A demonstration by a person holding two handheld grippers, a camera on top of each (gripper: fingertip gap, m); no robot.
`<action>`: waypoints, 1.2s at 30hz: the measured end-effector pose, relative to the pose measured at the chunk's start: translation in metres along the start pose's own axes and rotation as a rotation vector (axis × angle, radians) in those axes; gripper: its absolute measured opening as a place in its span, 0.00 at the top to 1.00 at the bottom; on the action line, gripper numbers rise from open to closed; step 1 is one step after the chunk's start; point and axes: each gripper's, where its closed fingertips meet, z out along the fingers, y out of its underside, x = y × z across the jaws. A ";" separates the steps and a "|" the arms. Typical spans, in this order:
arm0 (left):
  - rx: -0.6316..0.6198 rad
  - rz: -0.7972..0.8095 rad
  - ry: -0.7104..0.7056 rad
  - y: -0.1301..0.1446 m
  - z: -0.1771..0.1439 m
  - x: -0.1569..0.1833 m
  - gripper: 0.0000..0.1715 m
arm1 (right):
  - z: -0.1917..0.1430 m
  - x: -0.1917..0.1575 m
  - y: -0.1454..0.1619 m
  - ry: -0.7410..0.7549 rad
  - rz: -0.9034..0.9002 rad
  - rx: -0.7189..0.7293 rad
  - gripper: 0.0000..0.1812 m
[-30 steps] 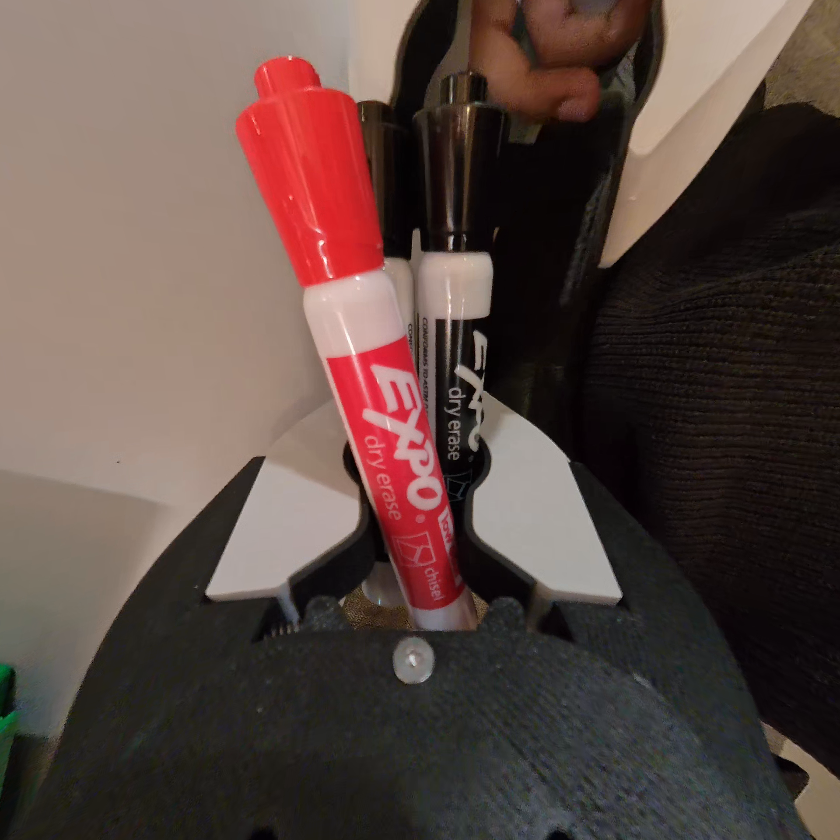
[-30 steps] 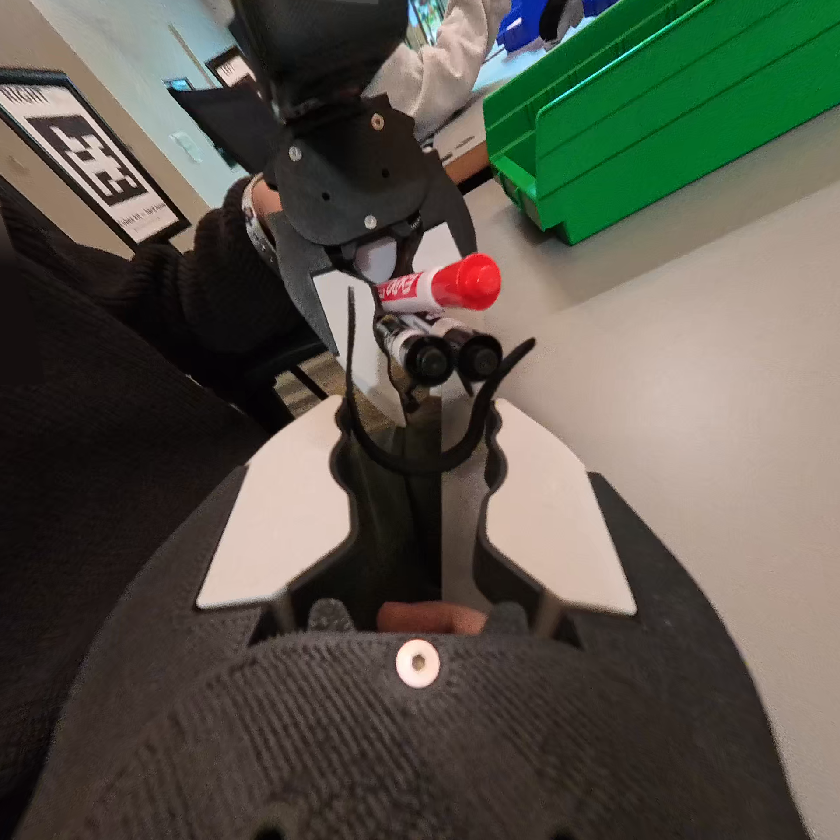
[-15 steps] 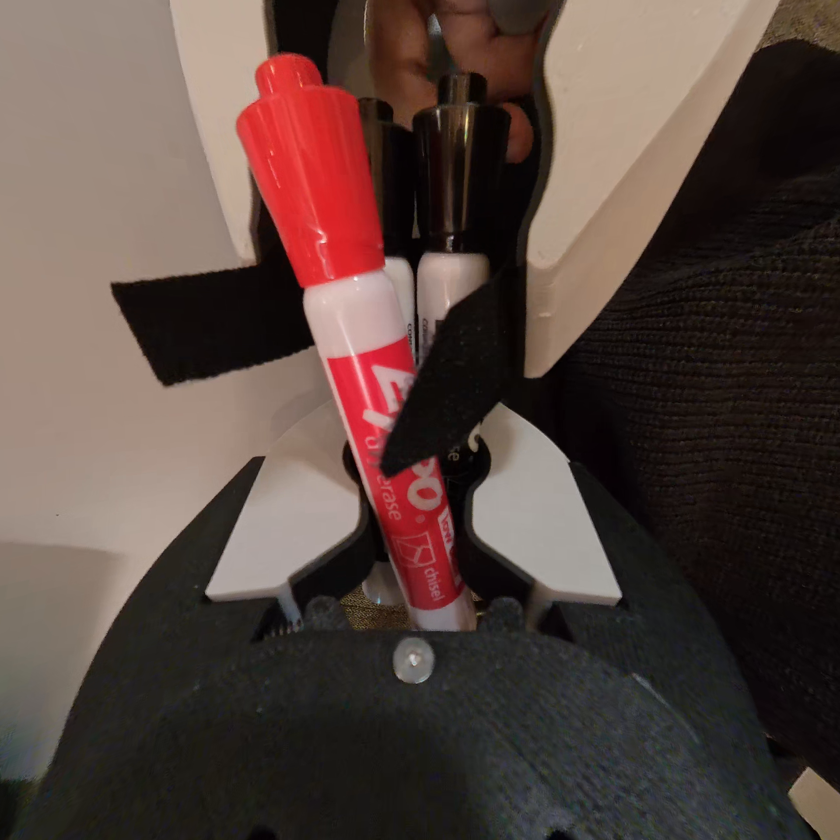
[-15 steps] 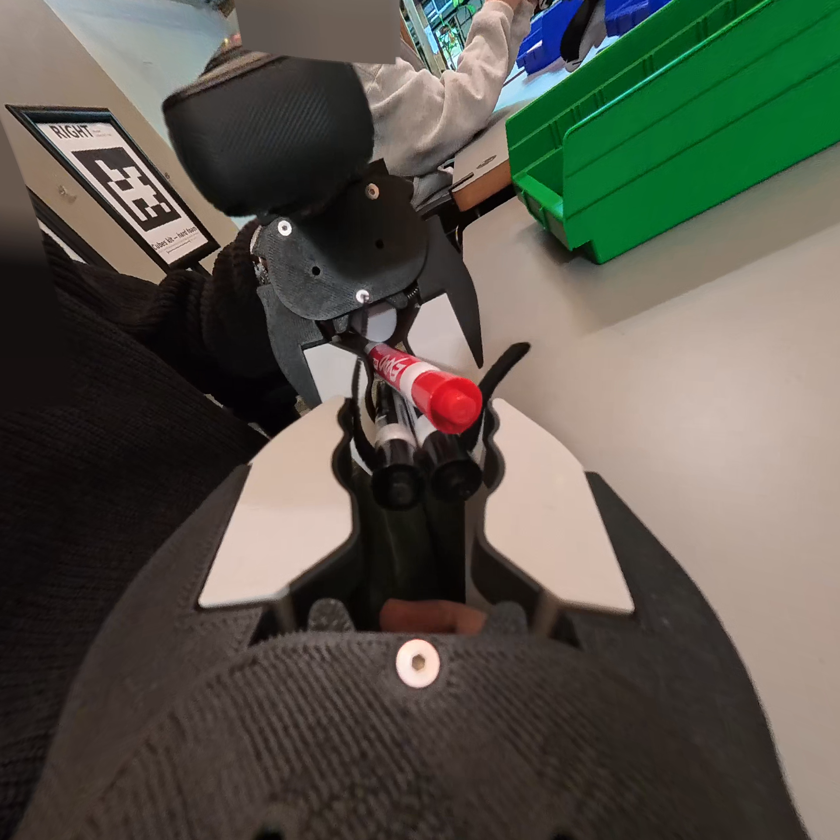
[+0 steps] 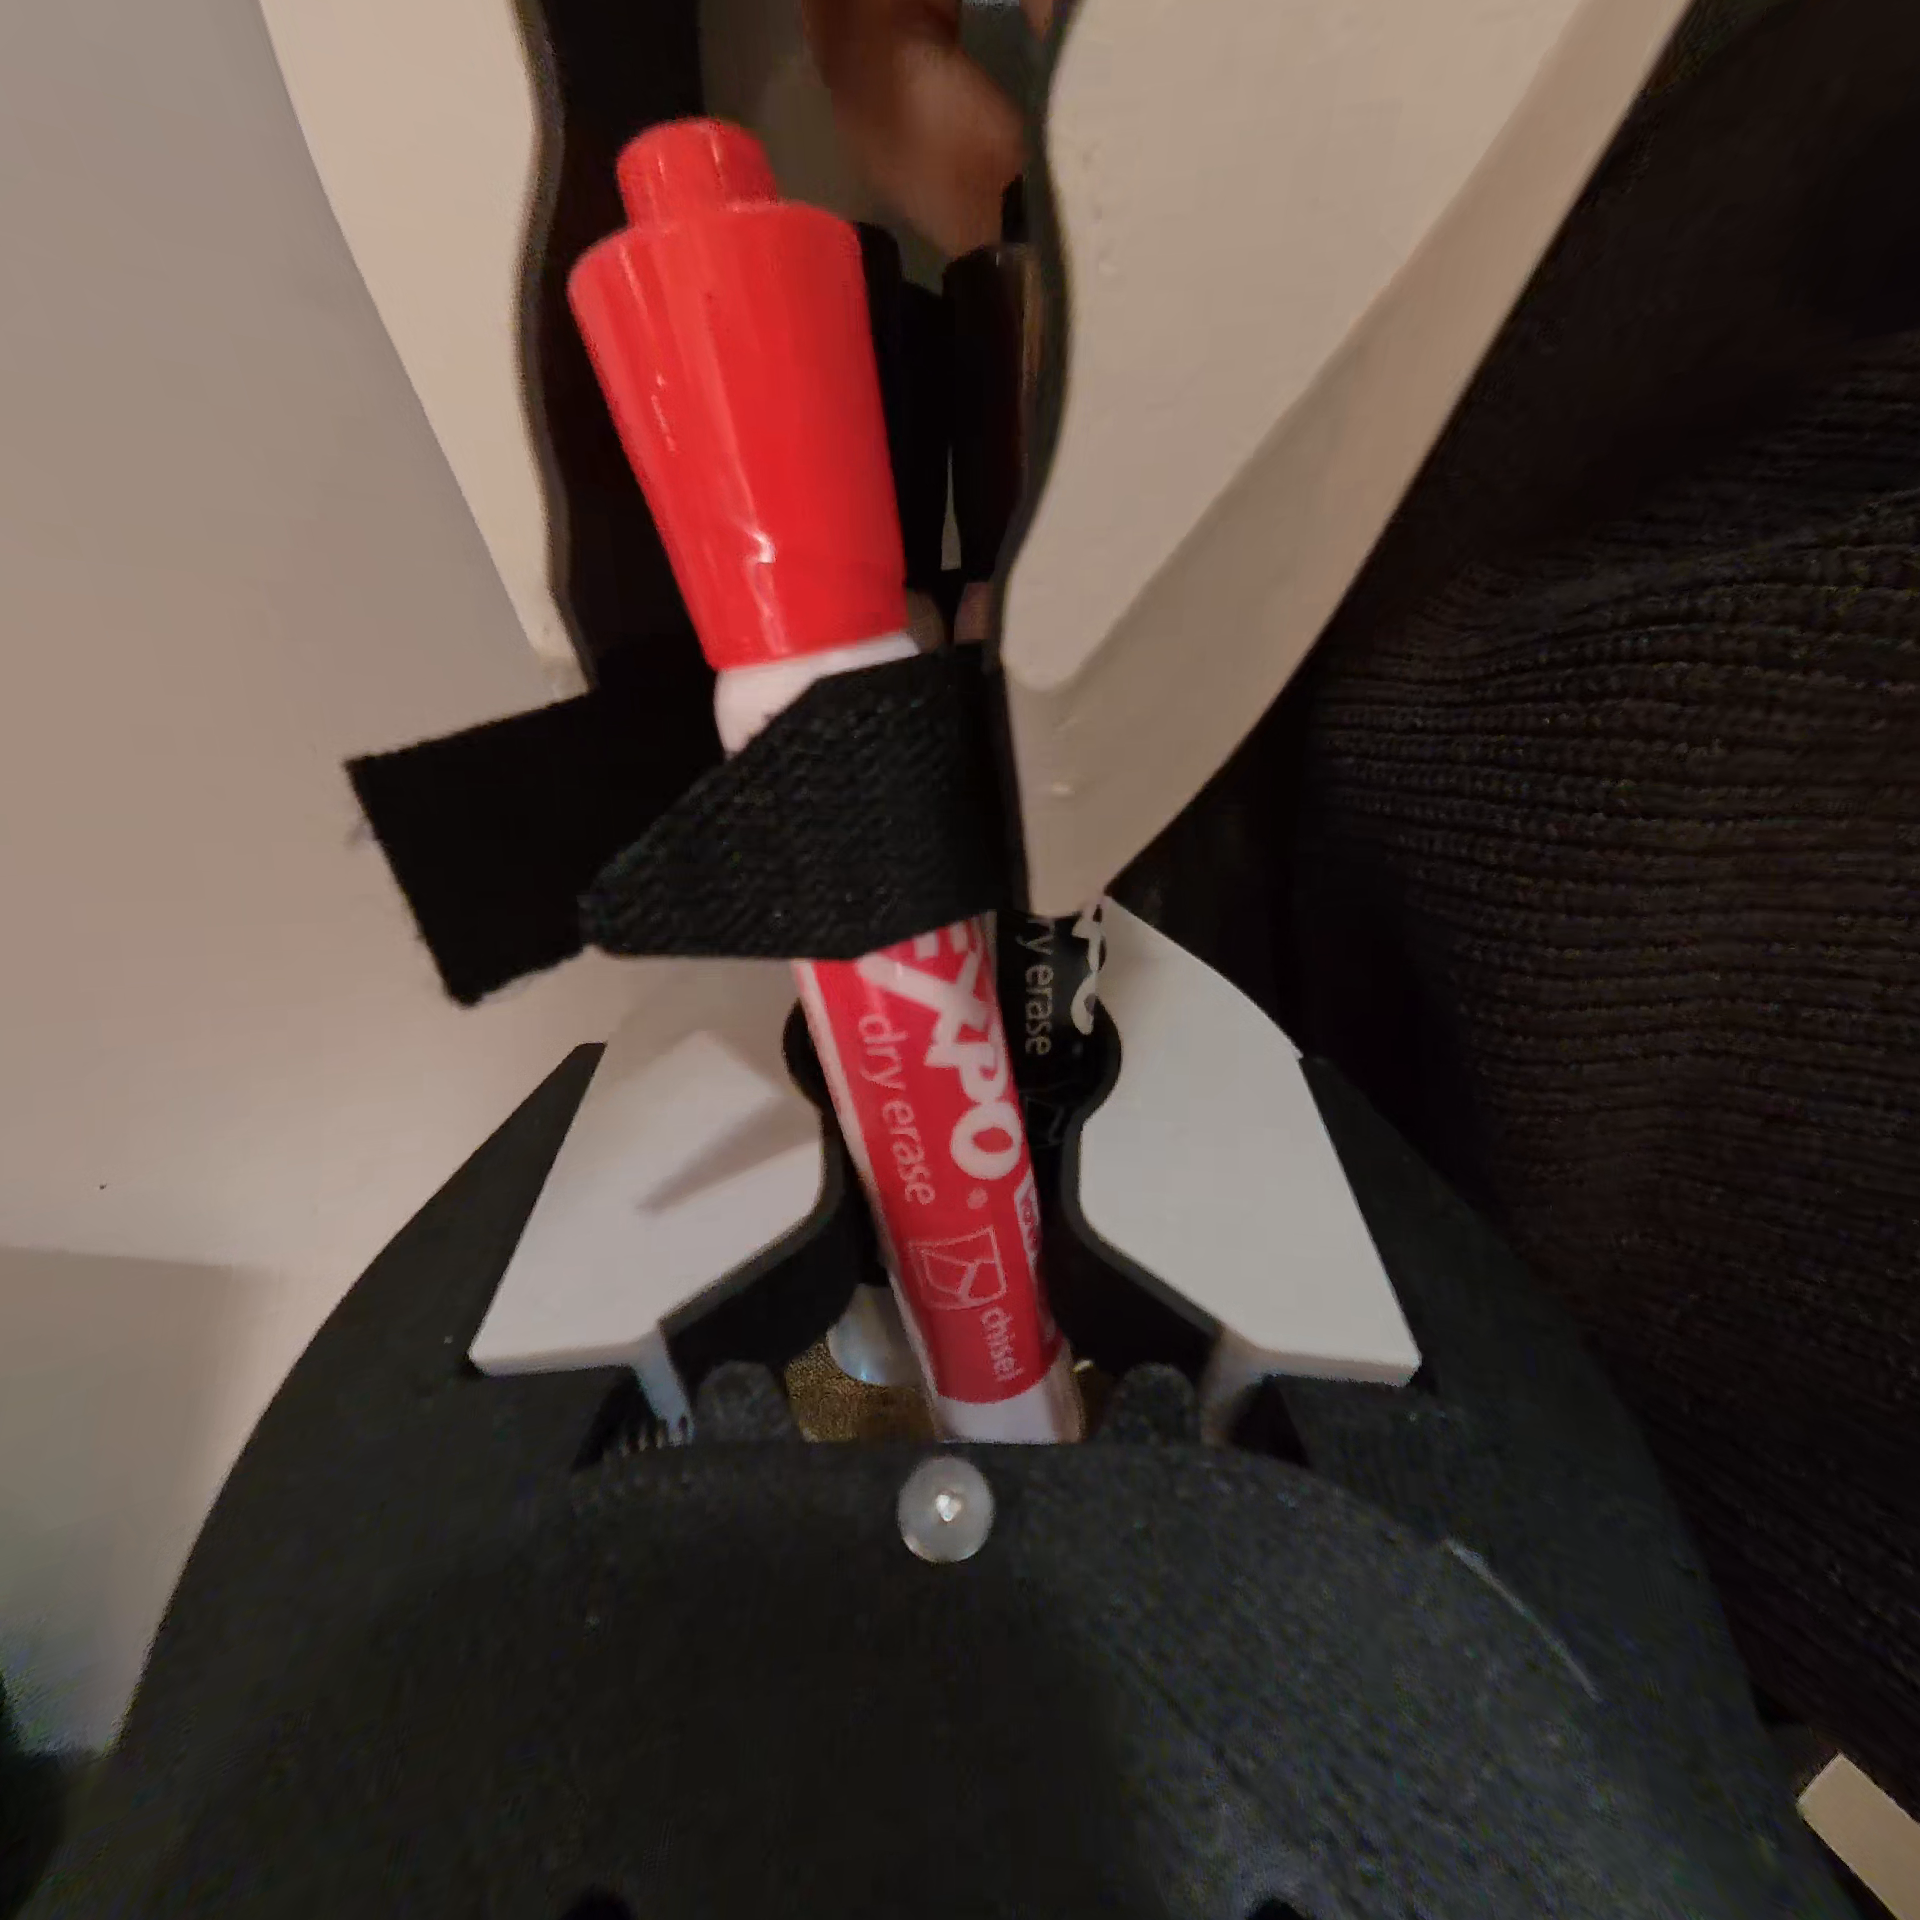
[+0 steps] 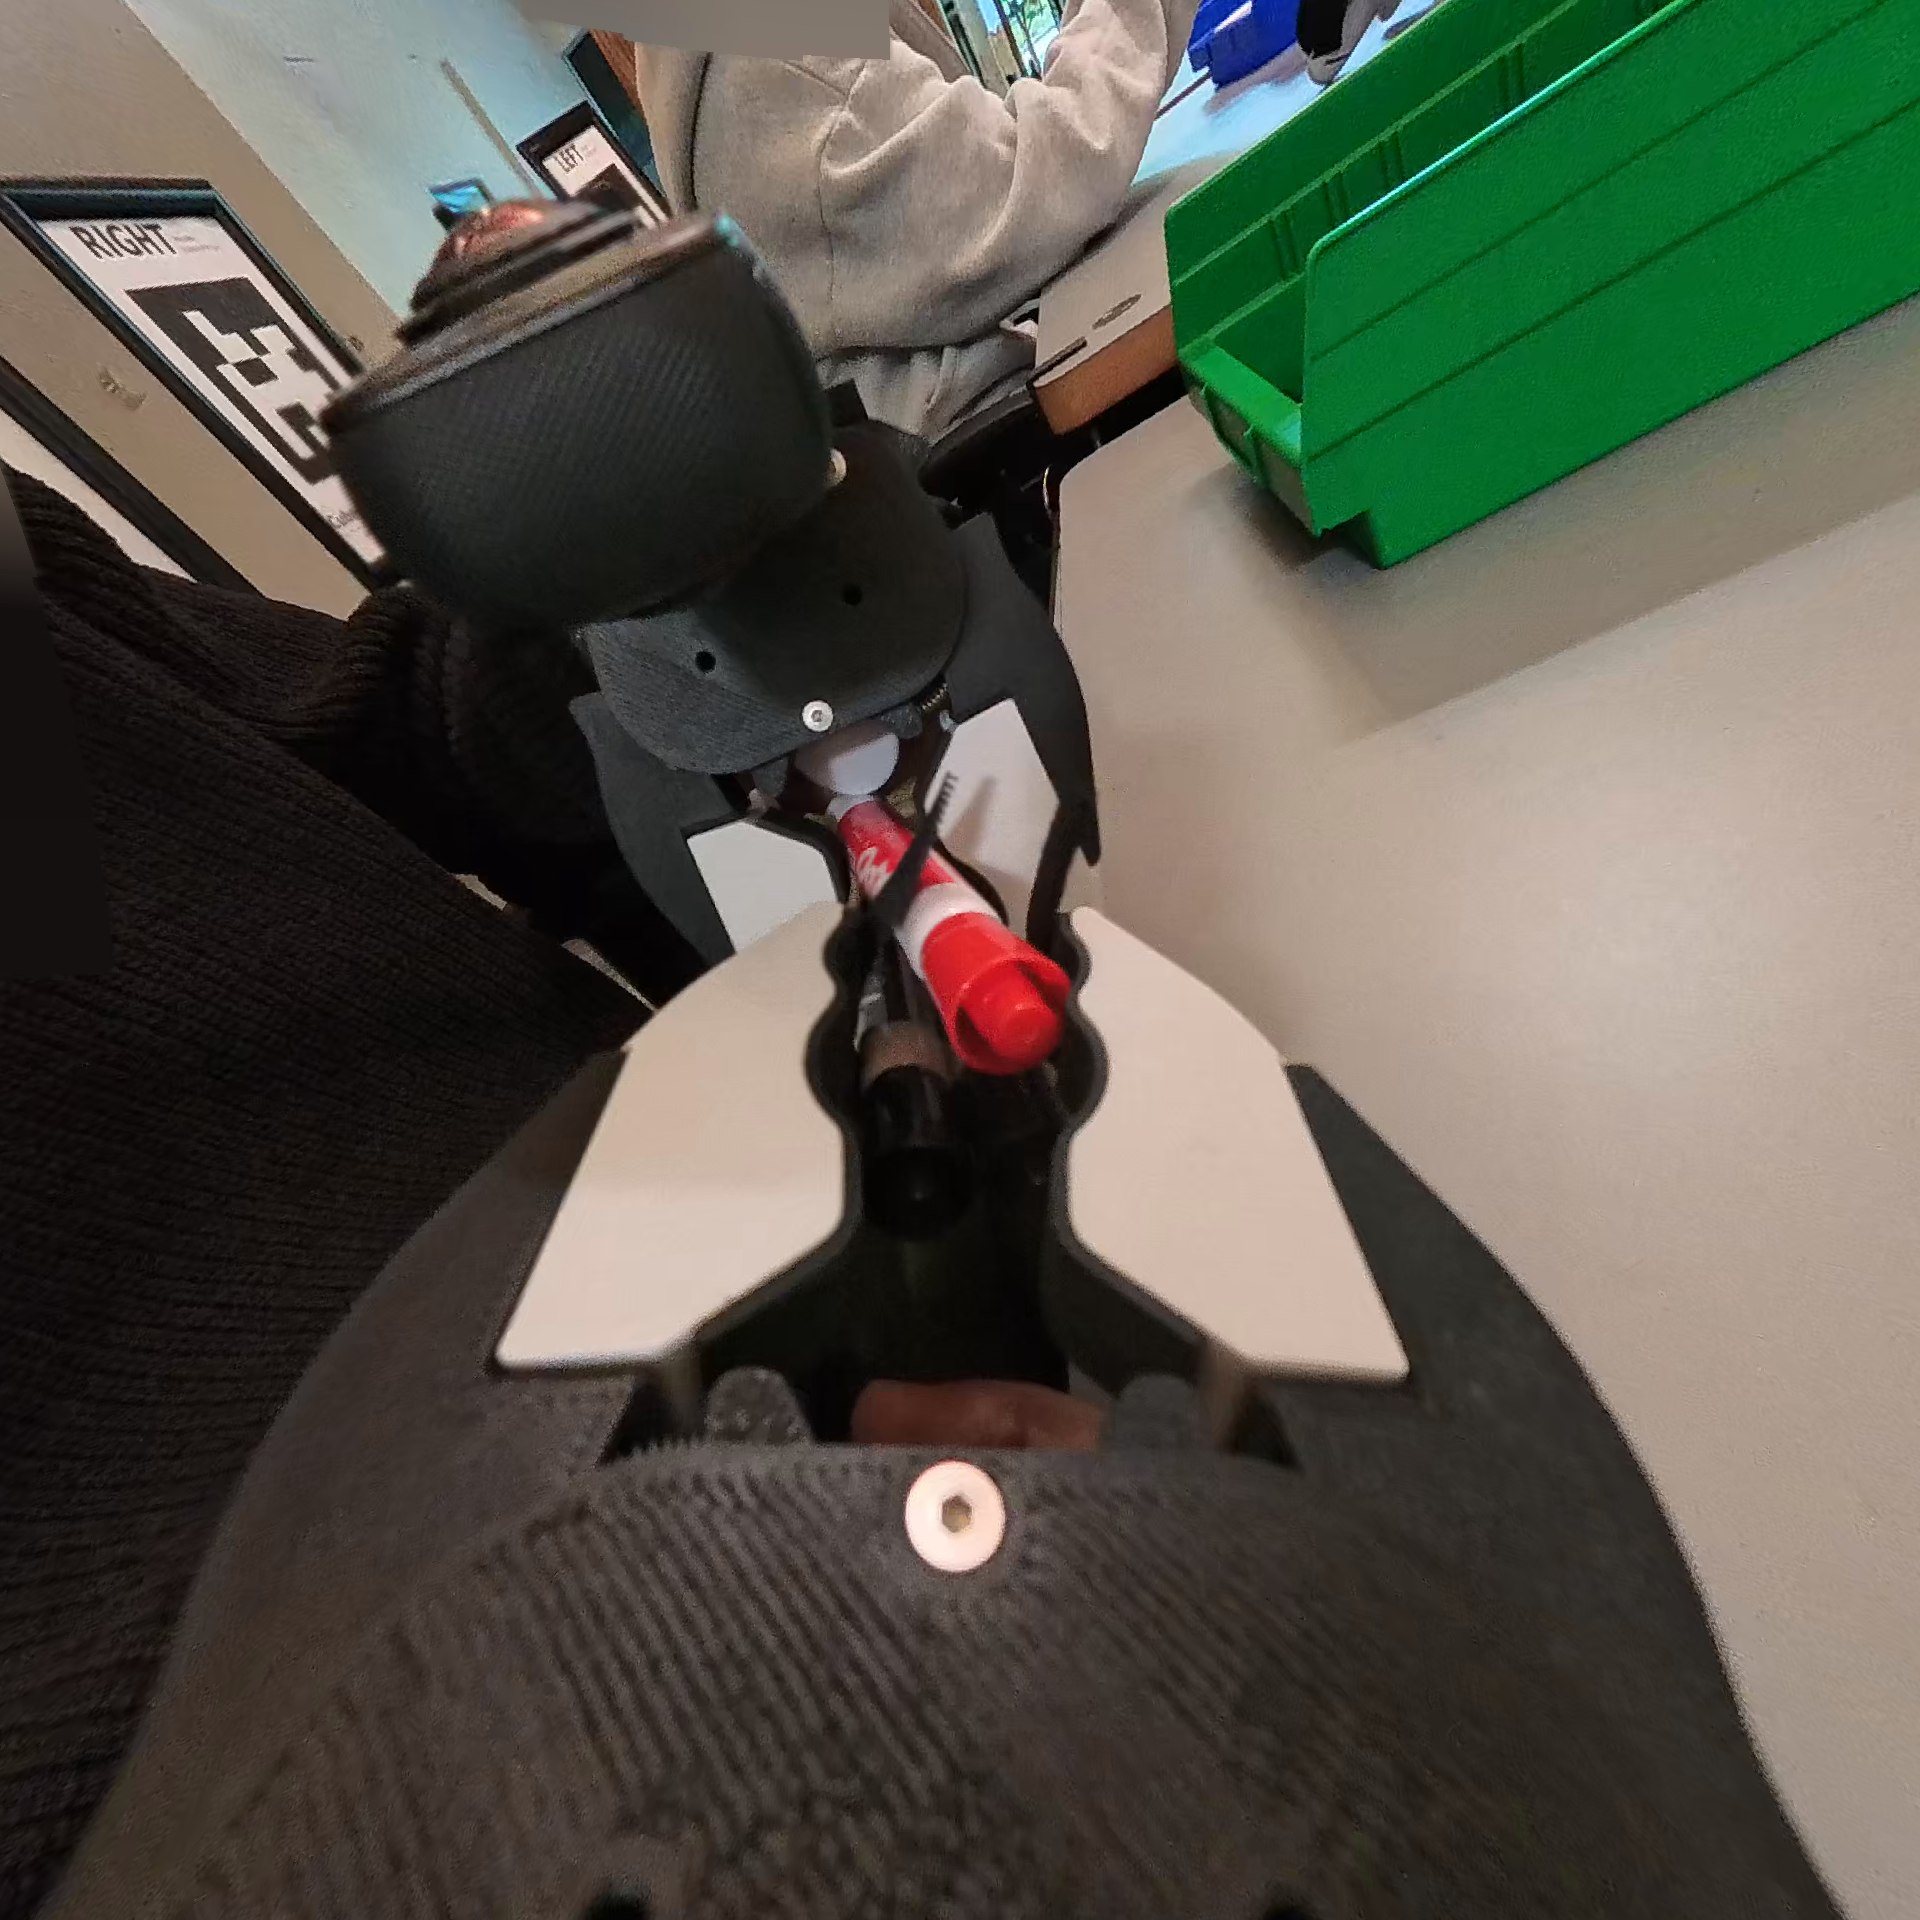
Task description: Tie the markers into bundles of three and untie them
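Note:
My left gripper point(image 5: 951, 1039) is shut on a bundle of markers: a red marker point(image 5: 727, 416) in front and two black markers point(image 5: 997, 343) behind it, caps pointing away. My right gripper point(image 6: 951, 935) faces it and holds a black strap point(image 5: 810, 831) bent between its white fingers. The marker caps now sit between the right gripper's fingers point(image 5: 1195, 416). The strap crosses the red marker's barrel just below its cap. In the right wrist view the red marker point(image 6: 997, 997) and a black marker point(image 6: 914, 1143) poke into its jaws, with the left gripper point(image 6: 904, 883) close behind.
A grey table point(image 6: 1558, 935) lies to the right, with green bins point(image 6: 1558, 312) at its far edge. A person in a grey top point(image 6: 883, 208) sits beyond. Framed black-and-white signs point(image 6: 208, 343) hang on the wall. A black knit sleeve point(image 6: 260, 935) fills the left side. The grippers' ends are close to 8 cm from one another.
The two grippers have closed in on each other. The marker caps have slid in between the right gripper's fingers, and the strap has moved down over the markers' barrels.

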 end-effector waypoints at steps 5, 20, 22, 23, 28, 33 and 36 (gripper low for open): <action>-0.018 0.006 -0.001 0.002 0.002 0.001 0.75 | 0.001 -0.002 0.004 -0.013 -0.009 -0.031 0.83; -0.060 0.021 -0.014 0.005 0.007 0.005 0.75 | 0.000 -0.004 0.012 -0.011 -0.027 -0.104 0.80; -0.065 0.021 -0.017 0.006 0.007 0.005 0.76 | 0.000 -0.004 0.012 -0.013 -0.027 -0.103 0.80; -0.068 0.022 -0.017 0.006 0.007 0.005 0.76 | 0.001 -0.004 0.012 -0.014 -0.029 -0.103 0.80; -0.074 0.024 -0.021 0.007 0.007 0.006 0.75 | 0.001 -0.006 0.013 -0.030 -0.048 -0.107 0.84; -0.079 0.028 -0.024 0.007 0.007 0.006 0.75 | -0.001 -0.011 0.013 -0.065 -0.043 -0.109 0.86; -0.085 0.031 -0.023 0.008 0.008 0.007 0.75 | -0.001 -0.011 0.014 -0.072 -0.039 -0.122 0.87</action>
